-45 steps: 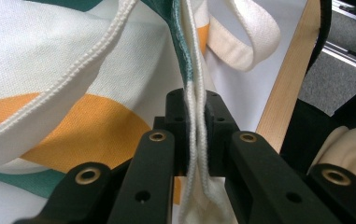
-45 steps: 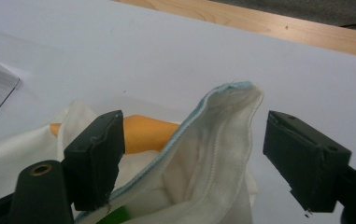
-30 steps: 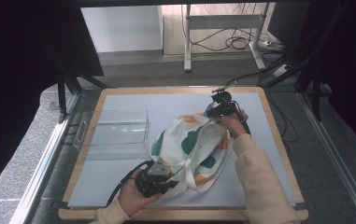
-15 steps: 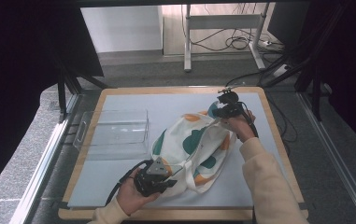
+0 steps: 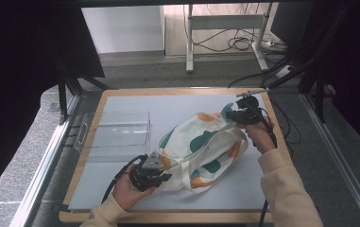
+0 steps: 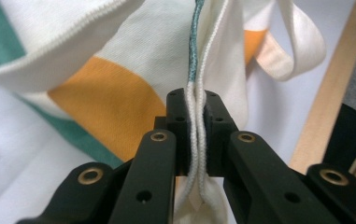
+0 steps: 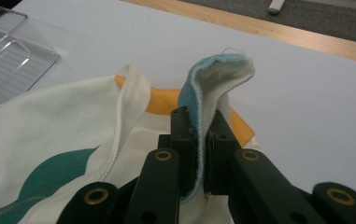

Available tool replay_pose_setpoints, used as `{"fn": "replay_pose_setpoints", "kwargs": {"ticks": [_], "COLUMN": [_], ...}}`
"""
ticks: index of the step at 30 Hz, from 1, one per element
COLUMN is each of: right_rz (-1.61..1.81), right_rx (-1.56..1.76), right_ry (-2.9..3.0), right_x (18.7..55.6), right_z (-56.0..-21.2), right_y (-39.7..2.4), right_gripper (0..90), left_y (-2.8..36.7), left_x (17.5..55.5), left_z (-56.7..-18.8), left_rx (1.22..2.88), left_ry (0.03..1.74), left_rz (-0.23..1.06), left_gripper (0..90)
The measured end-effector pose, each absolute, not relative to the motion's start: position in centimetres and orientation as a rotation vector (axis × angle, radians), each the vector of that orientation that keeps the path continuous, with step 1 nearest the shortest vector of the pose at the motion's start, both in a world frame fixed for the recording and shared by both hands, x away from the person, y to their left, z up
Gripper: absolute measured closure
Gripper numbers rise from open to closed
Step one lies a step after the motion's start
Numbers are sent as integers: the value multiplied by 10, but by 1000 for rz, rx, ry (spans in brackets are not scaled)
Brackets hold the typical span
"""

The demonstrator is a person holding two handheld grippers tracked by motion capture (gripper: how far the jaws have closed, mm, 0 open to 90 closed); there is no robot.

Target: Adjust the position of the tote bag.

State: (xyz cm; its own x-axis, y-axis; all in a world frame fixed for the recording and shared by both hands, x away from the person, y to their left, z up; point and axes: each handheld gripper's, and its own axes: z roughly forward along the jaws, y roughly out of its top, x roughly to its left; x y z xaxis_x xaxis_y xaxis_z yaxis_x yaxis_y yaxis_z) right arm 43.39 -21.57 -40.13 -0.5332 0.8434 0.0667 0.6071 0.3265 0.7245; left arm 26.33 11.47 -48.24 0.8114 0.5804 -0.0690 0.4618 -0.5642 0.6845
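left gripper (image 6: pixel 196 135) pinching cloth bag (image 5: pixel 201 146) hem | right gripper (image 7: pixel 198 149) just closed, pinching far corner (teal edge) | tray (image 5: pixel 114 130) left

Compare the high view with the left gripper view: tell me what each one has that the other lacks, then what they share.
High view alone: the clear plastic tray left of the bag, the right tongs clamped on the bag's far corner, and the floor cables beyond the table.

Left gripper view alone: a close look at the pads pinching two corded white hems of the bag together, with a strap loop hanging behind.

Both: the left tongs shut on the white bag with orange and teal patches, the pale blue mat and the table's wooden edge.
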Motion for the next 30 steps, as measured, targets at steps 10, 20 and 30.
{"fn": "replay_pose_setpoints", "kwargs": {"ticks": [10,20,30], "right_rz": [1119,1156,1169], "right_rx": [1296,1319,1345], "right_ry": [2177,2105,2048], "right_x": [403,356,320], "right_z": [-393,-401,-412], "right_y": [-240,-261,-271], "right_gripper": [840,838,836], "left_y": [118,121,114], "left_x": [284,308,327], "left_z": [-473,-468,-464], "left_rx": [2274,2281,2290], "left_ry": [776,792,800], "left_rz": [287,319,342], "left_gripper": [844,839,833]}}
